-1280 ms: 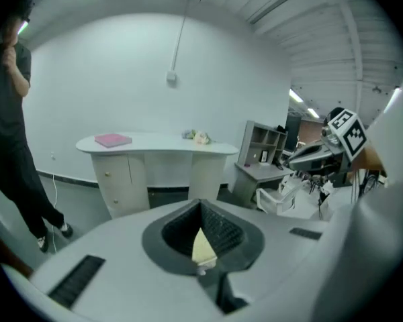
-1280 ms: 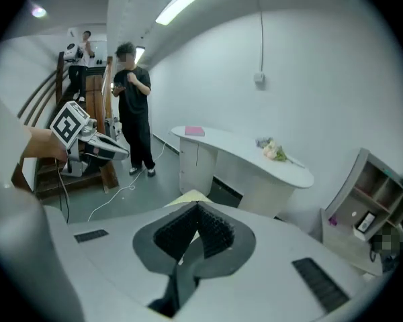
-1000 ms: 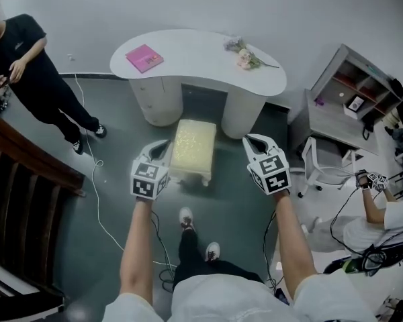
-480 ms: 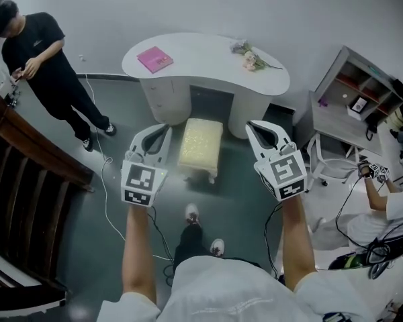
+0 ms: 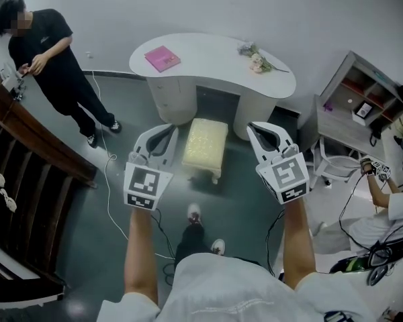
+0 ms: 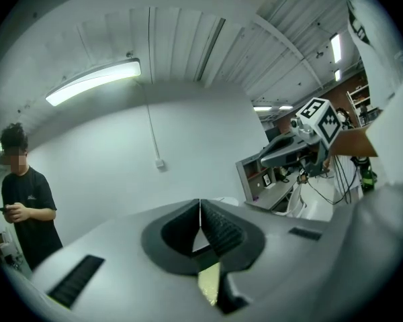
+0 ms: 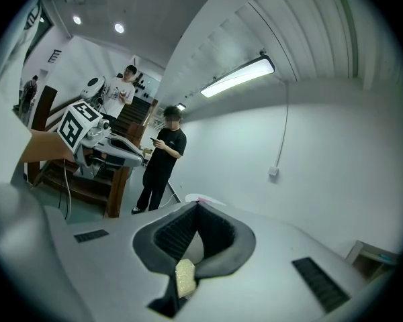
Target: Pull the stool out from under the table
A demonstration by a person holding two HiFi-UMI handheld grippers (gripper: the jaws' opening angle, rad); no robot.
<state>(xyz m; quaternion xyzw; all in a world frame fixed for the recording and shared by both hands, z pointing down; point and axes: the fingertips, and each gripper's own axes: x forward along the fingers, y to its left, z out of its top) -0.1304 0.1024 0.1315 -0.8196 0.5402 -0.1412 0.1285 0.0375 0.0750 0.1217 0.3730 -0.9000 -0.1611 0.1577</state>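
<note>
Stool [image 5: 205,144] on floor, far end under table [image 5: 208,52]. Book [image 5: 162,58] on table's left part, flowers [image 5: 257,59] on its right part. Left gripper [image 5: 166,129] just left of stool, right gripper [image 5: 254,128] to its right. Shelf unit [image 5: 363,99] right of table.

Your L gripper [image 5: 162,133] and R gripper [image 5: 263,130] are up nearer your head now, off the stool [image 5: 205,143] corners they flanked 1 s ago. The view swings a bit left.
</note>
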